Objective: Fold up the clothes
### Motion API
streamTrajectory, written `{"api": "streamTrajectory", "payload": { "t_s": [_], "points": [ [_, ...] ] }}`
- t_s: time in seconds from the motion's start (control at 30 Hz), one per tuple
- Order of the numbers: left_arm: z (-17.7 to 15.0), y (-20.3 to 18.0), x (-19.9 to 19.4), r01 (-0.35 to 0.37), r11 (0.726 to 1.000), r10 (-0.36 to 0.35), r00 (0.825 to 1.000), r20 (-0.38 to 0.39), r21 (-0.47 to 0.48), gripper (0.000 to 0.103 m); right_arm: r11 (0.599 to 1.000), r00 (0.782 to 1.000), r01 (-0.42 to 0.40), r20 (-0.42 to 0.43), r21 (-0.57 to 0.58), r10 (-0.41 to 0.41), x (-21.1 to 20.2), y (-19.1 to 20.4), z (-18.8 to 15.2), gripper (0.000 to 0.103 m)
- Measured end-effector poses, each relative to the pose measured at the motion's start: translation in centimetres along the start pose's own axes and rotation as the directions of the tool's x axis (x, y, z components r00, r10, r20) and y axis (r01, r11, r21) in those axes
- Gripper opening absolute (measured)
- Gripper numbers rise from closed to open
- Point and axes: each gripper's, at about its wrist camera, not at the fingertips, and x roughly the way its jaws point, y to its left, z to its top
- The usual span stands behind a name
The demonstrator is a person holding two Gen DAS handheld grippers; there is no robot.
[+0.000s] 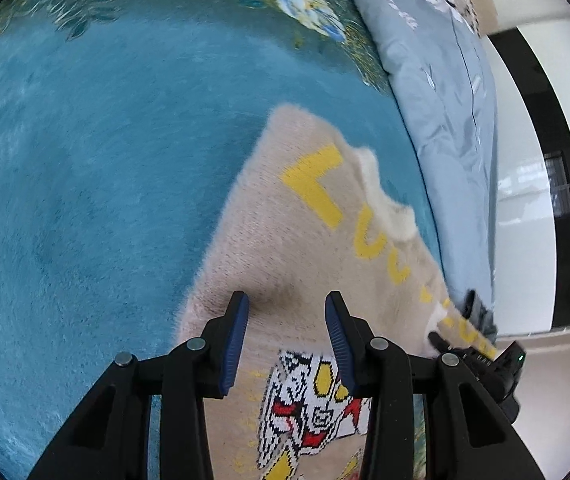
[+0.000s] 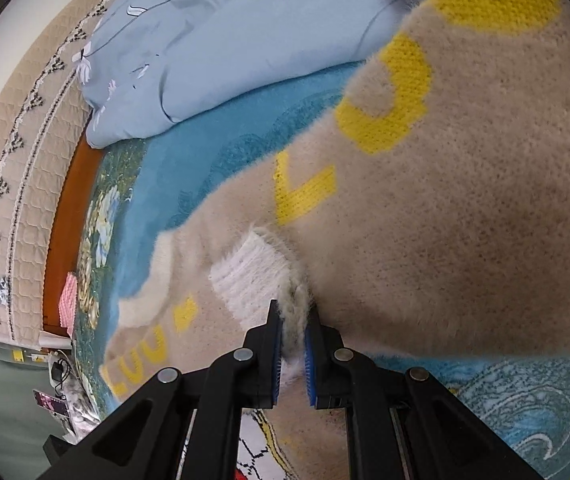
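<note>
Mid-fold, apparently: the right gripper [image 2: 293, 334] was clamped tight on a bunched fuzzy edge of the beige sweater [image 1: 285, 216], right by its white ribbed cuff [image 2: 251, 270], with a big flap of the knit raised and filling the right-wrist view from 12 to 4 o'clock. The left gripper [image 1: 287, 320] hovered over the sweater's body, fingers apart, nothing pinched; whether the pads touched the knit I couldn't tell. The sweater lay on the teal blanket [image 1: 85, 168], with a pale blue pillow [image 1: 437, 80] at 2 o'clock in the left-wrist view.

Next move, as I read it: carry the pinched edge across and lay it flat while the left pins or takes the opposite side.

Count: one sweater, one pillow, one blanket, two grippers.
</note>
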Motion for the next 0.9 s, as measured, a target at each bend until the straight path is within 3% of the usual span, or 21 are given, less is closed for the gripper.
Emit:
{"api": "streamTrajectory", "payload": {
  "t_s": [0.13,0.27,0.47,0.53,0.73,0.9],
  "points": [
    [0.3,0.9,0.2,0.017,0.998,-0.016,1.000,0.006,-0.057,0.040,1.000,1.000,0.012,-0.007,0.001,-0.012,0.4,0.1,0.1,0.010],
    [0.2,0.7,0.3,0.008,0.999,-0.008,1.000,0.004,-0.046,0.040,0.999,0.999,0.029,-0.022,-0.024,-0.030,0.5,0.5,0.2,0.010],
    [-0.3,0.9,-0.6,0.009,0.999,-0.009,1.000,0.007,-0.048,0.040,0.999,1.000,-0.021,0.004,-0.046,0.021,-2.4,0.3,-0.4,0.021],
    [-0.5,0.9,-1.1,0.011,0.998,-0.011,1.000,0.010,-0.054,0.040,0.998,0.998,-0.055,0.030,-0.037,0.056,-4.6,-0.8,-0.8,0.033],
    [-1.2,-0.6,-3.1,0.063,0.998,-0.064,0.997,0.048,0.011,0.040,0.990,0.972,-0.131,0.205,0.045,0.119,-13.5,-6.4,-1.8,0.037],
    [-1.6,-1.7,-3.2,0.038,0.997,-0.040,0.998,0.039,0.066,0.040,0.970,0.942,-0.133,0.331,0.205,0.059,-17.8,-12.0,-1.2,0.055]
  ]
}}
